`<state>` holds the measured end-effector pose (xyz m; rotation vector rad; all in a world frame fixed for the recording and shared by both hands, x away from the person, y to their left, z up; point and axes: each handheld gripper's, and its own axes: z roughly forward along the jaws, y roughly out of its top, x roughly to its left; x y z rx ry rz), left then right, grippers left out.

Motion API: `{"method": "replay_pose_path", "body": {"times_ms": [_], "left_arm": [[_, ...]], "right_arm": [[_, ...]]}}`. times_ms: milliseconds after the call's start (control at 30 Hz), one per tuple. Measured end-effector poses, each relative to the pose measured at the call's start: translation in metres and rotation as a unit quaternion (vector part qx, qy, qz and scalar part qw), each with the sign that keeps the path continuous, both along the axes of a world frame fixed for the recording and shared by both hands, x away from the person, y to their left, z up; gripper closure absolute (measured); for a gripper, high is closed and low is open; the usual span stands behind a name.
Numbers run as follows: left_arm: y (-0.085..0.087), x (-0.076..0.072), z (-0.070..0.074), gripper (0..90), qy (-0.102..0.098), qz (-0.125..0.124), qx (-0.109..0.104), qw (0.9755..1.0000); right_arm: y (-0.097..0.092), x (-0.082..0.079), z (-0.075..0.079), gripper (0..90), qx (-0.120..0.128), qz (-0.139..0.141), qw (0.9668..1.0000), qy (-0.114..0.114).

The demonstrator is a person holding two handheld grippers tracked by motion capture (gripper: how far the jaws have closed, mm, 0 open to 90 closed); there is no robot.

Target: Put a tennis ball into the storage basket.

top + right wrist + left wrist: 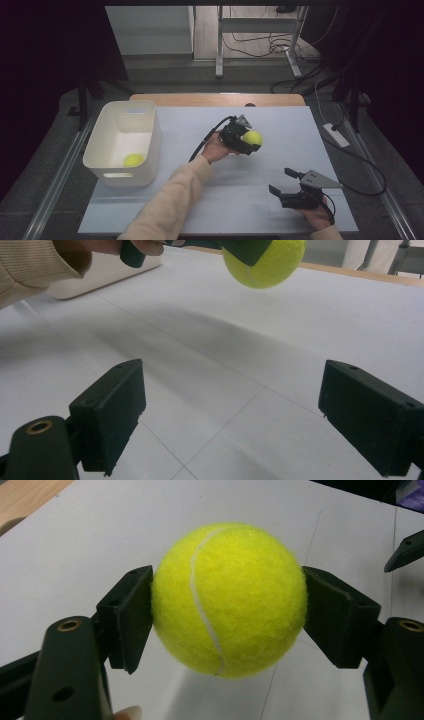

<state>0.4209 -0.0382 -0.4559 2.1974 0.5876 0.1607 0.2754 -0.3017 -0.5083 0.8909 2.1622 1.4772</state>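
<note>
Over mat centre, left gripper [248, 142] clamps ball [252, 137], lifted clear of table [280, 125]. Right gripper [287, 185] rests at near right, jaws wide, empty. Bin [117, 172] far left, second ball [133, 160] inside. Risk: fuzzy round ball pinched at sides only; jerky swing toward bin could pop it out, or rim clip knocks it loose.

- A wooden table [220, 99] carries a pale grey mat [280, 125] over most of its top.
- A white bin [125, 142] stands on the mat's left side.
</note>
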Motion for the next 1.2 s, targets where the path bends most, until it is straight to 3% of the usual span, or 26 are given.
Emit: {"method": "replay_pose_path", "body": {"times_ms": [1200], "left_arm": [[0.032,-0.014,0.027,27.0,-0.033,0.024,-0.021,0.9989]], "right_arm": [[0.002,-0.001,0.002,11.5,0.005,-0.007,1.0,0.004]]}}
